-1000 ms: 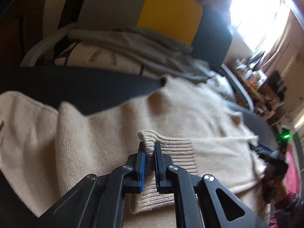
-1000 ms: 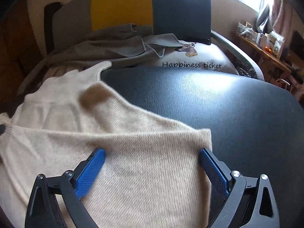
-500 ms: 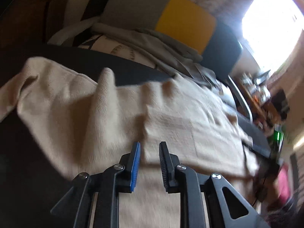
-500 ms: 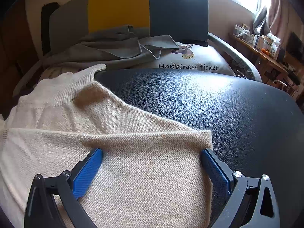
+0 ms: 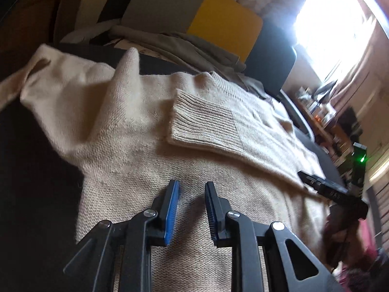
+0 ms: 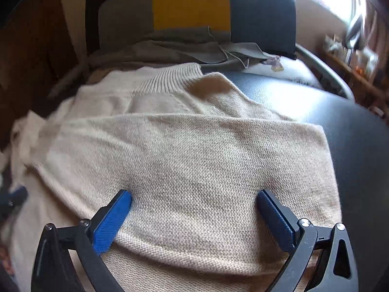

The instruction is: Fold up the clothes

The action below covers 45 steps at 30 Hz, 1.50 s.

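On the far left, one loose sleeve point(image 5: 31, 82) of the cream sweater point(image 5: 126, 131) trails over the edge of the black counter point(image 5: 31, 175), still spread outward rather than tucked in. The sweater itself lies flat across the counter, neck end toward the chair behind. Next along, the left claw point(image 5: 190, 209) hovers just over the knit with its jaws a small gap apart and nothing between them: released, grasping no cloth. Ahead of it, the other sleeve lies folded across the chest, its ribbed cuff point(image 5: 201, 124) flat on top, probably laid there to narrow the garment for folding.

Further right, the right claw point(image 6: 194, 216) stands with its jaws spread wide, also released, straddling a doubled-over panel of the sweater point(image 6: 189, 155) without pinching it; the pads rest low against the cloth, as if pressing or smoothing the fold. Beyond the folded edge the bare counter point(image 6: 340, 121) shows glossy and dark.

By count: one cream sweater on the counter, with one sleeve folded in and one still out; two claws, both let go; one grey garment point(image 6: 175, 46) heaped on the chair behind, perhaps waiting its turn; one chair back point(image 6: 194, 2) in grey, yellow and dark blocks. As a judgement, the sweater is partly folded, with the left sleeve side left to bring in.
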Tool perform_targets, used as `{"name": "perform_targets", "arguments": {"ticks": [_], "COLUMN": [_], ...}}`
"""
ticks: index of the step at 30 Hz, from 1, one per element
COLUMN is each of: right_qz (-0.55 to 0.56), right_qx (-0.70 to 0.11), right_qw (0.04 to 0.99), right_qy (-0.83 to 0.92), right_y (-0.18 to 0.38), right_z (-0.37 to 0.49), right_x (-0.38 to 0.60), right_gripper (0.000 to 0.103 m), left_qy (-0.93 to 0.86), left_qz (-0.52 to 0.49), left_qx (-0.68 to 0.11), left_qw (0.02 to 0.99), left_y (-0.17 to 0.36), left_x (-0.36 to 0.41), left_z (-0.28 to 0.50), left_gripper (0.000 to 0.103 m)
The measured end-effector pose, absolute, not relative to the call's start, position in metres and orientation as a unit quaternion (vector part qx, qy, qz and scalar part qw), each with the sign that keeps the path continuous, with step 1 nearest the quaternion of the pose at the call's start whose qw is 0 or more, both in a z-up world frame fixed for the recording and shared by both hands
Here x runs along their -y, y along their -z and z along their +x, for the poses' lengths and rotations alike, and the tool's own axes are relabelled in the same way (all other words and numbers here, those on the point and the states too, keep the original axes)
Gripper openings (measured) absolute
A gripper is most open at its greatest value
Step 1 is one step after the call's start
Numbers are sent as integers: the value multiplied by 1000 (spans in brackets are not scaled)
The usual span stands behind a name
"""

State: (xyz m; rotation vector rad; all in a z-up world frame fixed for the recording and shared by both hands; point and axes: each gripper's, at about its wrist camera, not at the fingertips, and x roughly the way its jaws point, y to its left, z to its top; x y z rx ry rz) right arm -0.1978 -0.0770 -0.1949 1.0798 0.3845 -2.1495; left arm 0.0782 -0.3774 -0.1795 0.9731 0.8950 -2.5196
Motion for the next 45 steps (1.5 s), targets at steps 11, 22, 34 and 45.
{"name": "perform_targets", "arguments": {"ticks": [11,22,34,45], "right_qz": [423,438,466,470], "right_qx": [-173,-44,-113,-128], "right_qw": [403,506,488,514], "right_qy": [793,742,729,706], "right_y": [177,127,170,181], "right_z": [-211,-359,-421,-413], "right_x": [82,157,242,271], "right_gripper": [103,103,103,13], "left_qy": [895,876,871,873], "left_qz": [378,395,446,442], "left_qx": [-217,-278,-207,-206], "left_qw": [99,14,-19,-29], "left_y": [122,114,154,157], "left_x": [405,491,501,475], "left_z": [0,-159,-262,-265], "left_gripper": [51,60,62,17]}}
